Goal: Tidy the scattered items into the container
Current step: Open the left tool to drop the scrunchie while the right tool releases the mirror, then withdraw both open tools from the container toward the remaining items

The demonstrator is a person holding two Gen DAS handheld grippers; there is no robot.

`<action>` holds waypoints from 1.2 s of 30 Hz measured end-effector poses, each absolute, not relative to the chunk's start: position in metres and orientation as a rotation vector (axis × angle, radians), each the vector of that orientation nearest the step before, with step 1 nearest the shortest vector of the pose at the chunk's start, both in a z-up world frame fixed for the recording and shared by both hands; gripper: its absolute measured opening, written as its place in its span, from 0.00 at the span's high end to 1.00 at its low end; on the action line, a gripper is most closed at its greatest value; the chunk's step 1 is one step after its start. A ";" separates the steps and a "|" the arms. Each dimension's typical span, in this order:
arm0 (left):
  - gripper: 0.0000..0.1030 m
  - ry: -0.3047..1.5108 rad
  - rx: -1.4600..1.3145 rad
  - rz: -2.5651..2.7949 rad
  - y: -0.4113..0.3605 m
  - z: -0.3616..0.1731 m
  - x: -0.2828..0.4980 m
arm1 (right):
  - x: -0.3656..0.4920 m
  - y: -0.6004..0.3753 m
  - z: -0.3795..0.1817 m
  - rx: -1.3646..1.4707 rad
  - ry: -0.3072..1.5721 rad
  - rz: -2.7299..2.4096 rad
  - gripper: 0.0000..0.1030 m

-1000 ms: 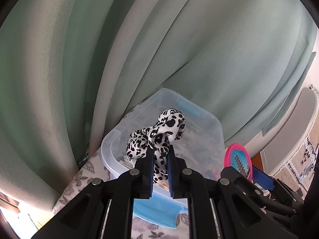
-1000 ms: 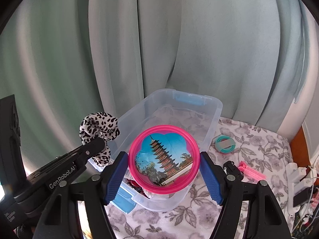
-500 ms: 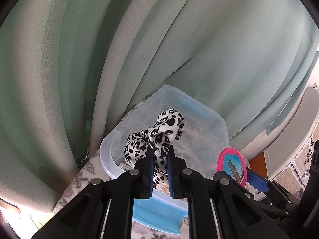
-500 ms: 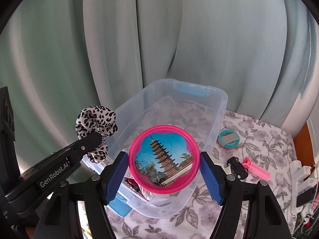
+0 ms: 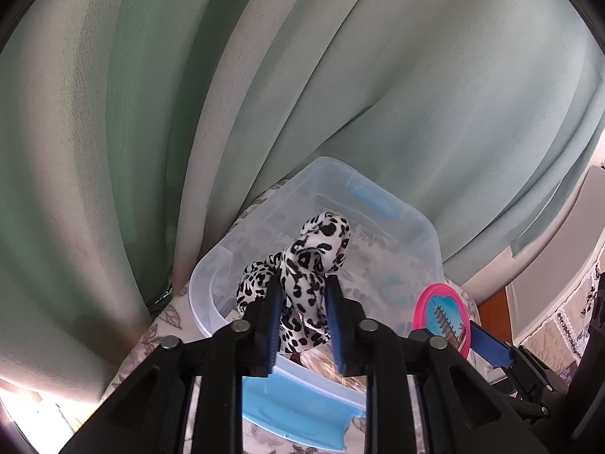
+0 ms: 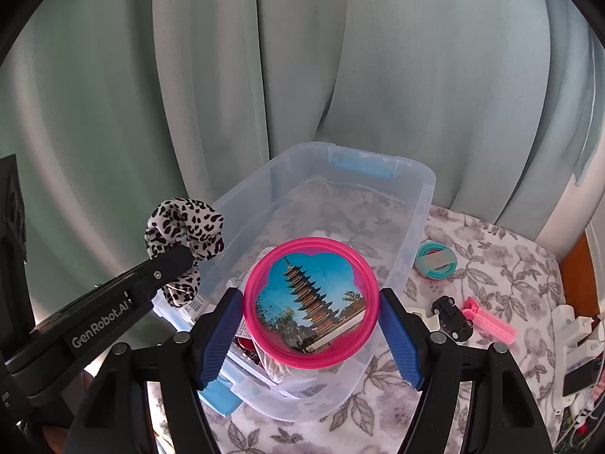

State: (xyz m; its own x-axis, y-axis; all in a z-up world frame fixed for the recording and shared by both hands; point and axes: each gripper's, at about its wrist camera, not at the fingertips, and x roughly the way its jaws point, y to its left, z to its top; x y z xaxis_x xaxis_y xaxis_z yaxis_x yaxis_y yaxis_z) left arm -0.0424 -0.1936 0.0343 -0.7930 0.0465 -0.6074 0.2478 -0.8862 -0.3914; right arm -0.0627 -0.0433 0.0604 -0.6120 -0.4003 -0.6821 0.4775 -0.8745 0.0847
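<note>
A black-and-white leopard-print scrunchie (image 5: 306, 261) stands between the blue pads of my left gripper (image 5: 302, 287), whose jaws are opening; the cloth still fills the gap and touches both pads. It hangs over the left rim of the clear plastic box (image 5: 378, 204). In the right wrist view the same scrunchie (image 6: 185, 223) sits at the left gripper's fingertips (image 6: 177, 261). My right gripper (image 6: 310, 295) is shut on a round pink-rimmed pagoda disc (image 6: 310, 299), held above the near half of the box (image 6: 427, 189).
On the floral cloth (image 6: 491, 257) right of the box lie a teal ring (image 6: 435, 261), a small black toy car (image 6: 452, 317) and a pink roller (image 6: 491, 321). A white power strip (image 6: 574, 333) sits far right. Green curtains (image 6: 302, 75) hang close behind. Small items lie inside the box.
The left gripper's jaws have spread apart and the scrunchie has puffed out between them. The right gripper with the pink disc has kept its grip and place.
</note>
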 end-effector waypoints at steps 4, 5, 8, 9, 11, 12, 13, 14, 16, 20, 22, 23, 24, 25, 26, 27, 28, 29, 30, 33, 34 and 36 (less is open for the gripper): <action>0.36 0.723 0.939 -2.779 -0.196 0.037 -0.041 | -0.065 -0.043 0.059 0.999 0.141 -2.442 0.26; 0.36 0.729 0.937 -2.781 -0.197 0.037 -0.041 | -0.066 -0.043 0.059 1.007 0.134 -2.437 0.26; 0.31 0.731 0.936 -2.780 -0.197 0.040 -0.042 | -0.066 -0.042 0.058 1.007 0.127 -2.428 0.26; 0.30 0.732 0.937 -2.778 -0.197 0.041 -0.042 | -0.065 -0.043 0.059 1.002 0.130 -2.430 0.26; 0.28 0.738 0.940 -2.775 -0.197 0.042 -0.042 | -0.066 -0.043 0.061 0.995 0.131 -2.426 0.23; 0.26 0.737 0.941 -2.776 -0.198 0.042 -0.043 | -0.066 -0.042 0.062 0.991 0.131 -2.423 0.22; 0.25 0.736 0.946 -2.774 -0.198 0.043 -0.044 | -0.066 -0.042 0.063 0.988 0.130 -2.421 0.19; 0.24 0.734 0.949 -2.771 -0.197 0.044 -0.044 | -0.065 -0.042 0.063 0.984 0.129 -2.419 0.16; 0.22 0.723 0.942 -2.772 -0.196 0.048 -0.044 | -0.064 -0.040 0.065 0.978 0.124 -2.419 0.12; 0.17 0.687 0.947 -2.779 -0.191 0.057 -0.046 | -0.064 -0.032 0.069 0.973 0.098 -2.421 0.00; 0.16 0.665 0.955 -2.788 -0.187 0.060 -0.048 | -0.062 -0.025 0.071 0.965 0.082 -2.430 0.00; 0.16 0.659 0.966 -2.793 -0.186 0.061 -0.048 | -0.062 -0.021 0.072 0.968 0.076 -2.434 0.00; 0.15 0.652 0.973 -2.792 -0.185 0.061 -0.049 | -0.062 -0.016 0.073 0.971 0.068 -2.437 0.00; 0.14 0.643 0.975 -2.790 -0.185 0.061 -0.048 | -0.062 -0.011 0.074 0.975 0.059 -2.442 0.00; 0.14 0.635 0.974 -2.786 -0.185 0.061 -0.046 | -0.061 -0.005 0.076 0.976 0.049 -2.452 0.00; 0.14 0.627 0.973 -2.782 -0.186 0.061 -0.044 | -0.061 0.001 0.077 0.974 0.037 -2.463 0.00; 0.14 0.624 0.974 -2.774 -0.187 0.062 -0.042 | -0.060 0.008 0.079 0.973 0.027 -2.472 0.00; 0.14 0.627 0.972 -2.767 -0.189 0.063 -0.040 | -0.059 0.015 0.081 0.971 0.018 -2.480 0.00; 0.14 0.637 0.968 -2.765 -0.190 0.065 -0.038 | -0.058 0.023 0.083 0.969 0.010 -2.490 0.00; 0.14 0.635 0.949 -2.756 -0.193 0.075 -0.034 | -0.056 0.045 0.085 0.969 -0.020 -2.519 0.00; 0.14 0.609 0.938 -2.750 -0.192 0.079 -0.033 | -0.056 0.051 0.085 0.972 -0.034 -2.522 0.00; 0.14 0.547 0.919 -2.749 -0.186 0.087 -0.031 | -0.055 0.064 0.084 0.979 -0.053 -2.532 0.00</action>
